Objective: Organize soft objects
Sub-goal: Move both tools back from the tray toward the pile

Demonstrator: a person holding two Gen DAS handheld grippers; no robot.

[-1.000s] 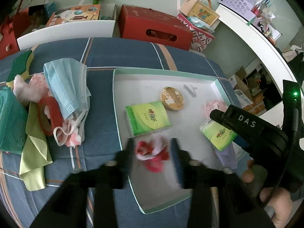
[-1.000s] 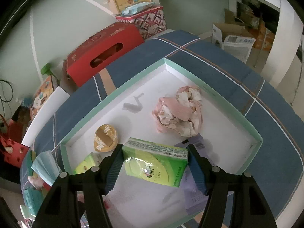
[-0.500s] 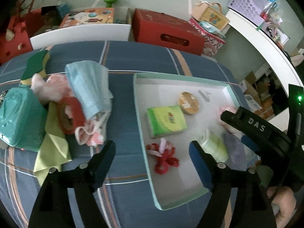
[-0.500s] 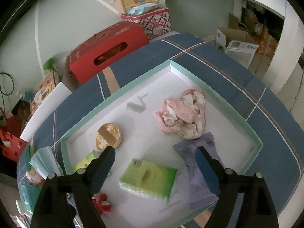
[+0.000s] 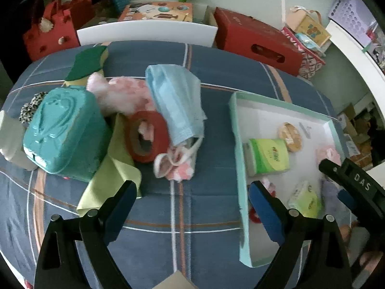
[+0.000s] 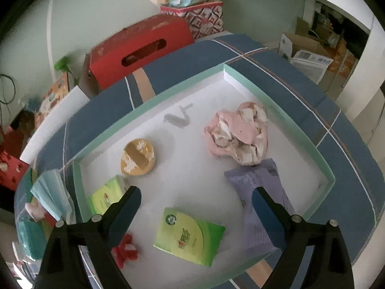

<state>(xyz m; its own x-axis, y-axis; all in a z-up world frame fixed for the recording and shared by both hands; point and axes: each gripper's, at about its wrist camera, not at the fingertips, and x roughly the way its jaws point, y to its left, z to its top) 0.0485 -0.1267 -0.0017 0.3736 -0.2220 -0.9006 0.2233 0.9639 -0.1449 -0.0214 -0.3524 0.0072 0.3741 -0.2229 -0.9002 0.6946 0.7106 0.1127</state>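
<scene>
A white tray with a mint rim (image 5: 234, 120) (image 6: 264, 96) sits on the blue cloth. In it lie two green tissue packs (image 5: 268, 156) (image 6: 190, 236), a red scrunchie (image 6: 125, 249), a pink crumpled cloth (image 6: 238, 134), a purple packet (image 6: 257, 187) and a round tan item (image 6: 138, 153). My left gripper (image 5: 190, 195) is open and empty above the cloth, left of the tray. My right gripper (image 6: 196, 200) is open and empty above the tray. Left of the tray lie a blue face mask (image 5: 175, 101), a red tape ring (image 5: 145, 136), pink fluff (image 5: 118, 94) and a yellow-green cloth (image 5: 108, 178).
A teal box (image 5: 62, 130) sits at the left on the cloth. A red tissue box (image 5: 255, 43) (image 6: 139, 50), a white board and a red bag (image 5: 53, 29) stand behind the table. Cardboard boxes lie on the floor at the right (image 6: 310, 48).
My left gripper let go of the red scrunchie in the tray, opened and swung left over the cloth. My right gripper released the green tissue pack in the tray and rose.
</scene>
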